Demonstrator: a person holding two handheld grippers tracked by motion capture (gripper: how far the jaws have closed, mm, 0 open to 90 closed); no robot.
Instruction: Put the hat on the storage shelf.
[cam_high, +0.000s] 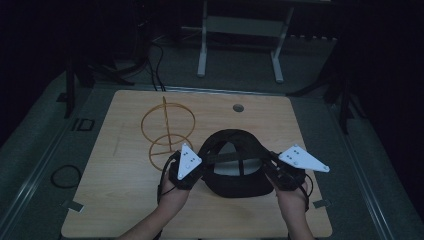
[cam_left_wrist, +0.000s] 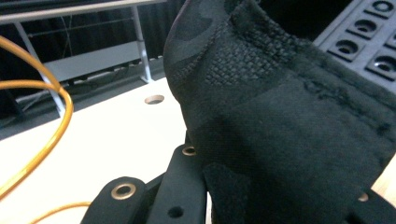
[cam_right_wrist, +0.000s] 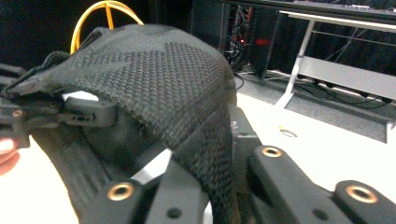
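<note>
A black fabric cap (cam_high: 231, 176) hangs just above the wooden table (cam_high: 125, 200), held between my two grippers. At the cap's left edge my left gripper (cam_high: 202, 169) is shut on it, and in the left gripper view the dark cloth (cam_left_wrist: 280, 116) fills the space between the jaws. My right gripper (cam_high: 267, 166) pinches the cap's right edge. In the right gripper view a woven band of the cap (cam_right_wrist: 187, 93) runs down between that gripper's jaws (cam_right_wrist: 224, 186). A yellow wire stand (cam_high: 165, 132) stands on the table behind and left of the cap.
A round hole (cam_high: 238, 107) sits near the table's far edge. Beyond the table a white-legged frame (cam_high: 202, 50) stands on the dark floor. A black cable loop (cam_high: 65, 176) lies on the floor to the left. The room around is dim.
</note>
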